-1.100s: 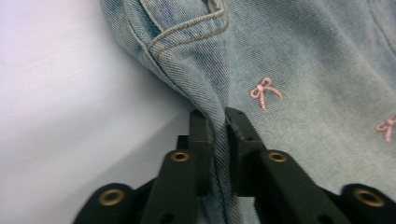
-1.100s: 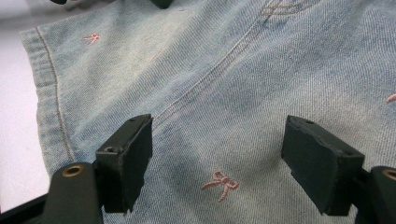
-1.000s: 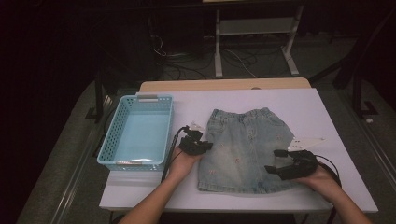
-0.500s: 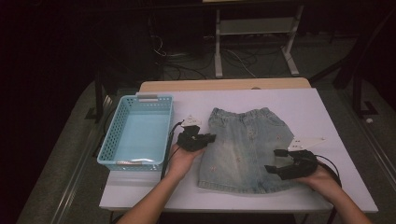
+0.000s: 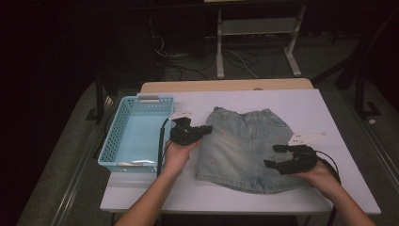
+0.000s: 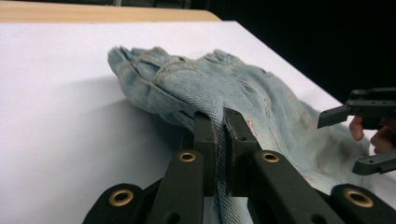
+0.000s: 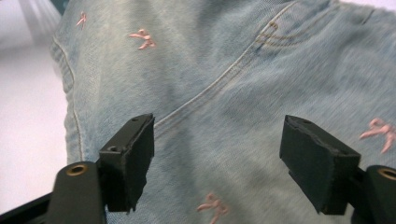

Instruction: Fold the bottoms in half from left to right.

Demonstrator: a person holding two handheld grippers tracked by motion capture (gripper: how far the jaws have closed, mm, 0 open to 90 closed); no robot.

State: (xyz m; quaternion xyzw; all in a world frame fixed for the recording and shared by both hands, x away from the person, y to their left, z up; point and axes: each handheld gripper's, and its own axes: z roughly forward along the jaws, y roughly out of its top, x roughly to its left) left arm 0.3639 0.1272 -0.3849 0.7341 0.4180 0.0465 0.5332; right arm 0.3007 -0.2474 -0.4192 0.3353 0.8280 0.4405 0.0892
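One denim skirt (image 5: 244,143), one basket (image 5: 136,134), two tools.

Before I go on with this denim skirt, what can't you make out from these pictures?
- Underside of the denim skirt: hidden by its own cloth in the high view.
- Skirt's lower hem: cut off by the bottom edge in the right gripper view, behind the open right gripper.
- How much cloth the shut left gripper holds: hidden between its jaws in the left gripper view.
- Basket label: too small in the high view.
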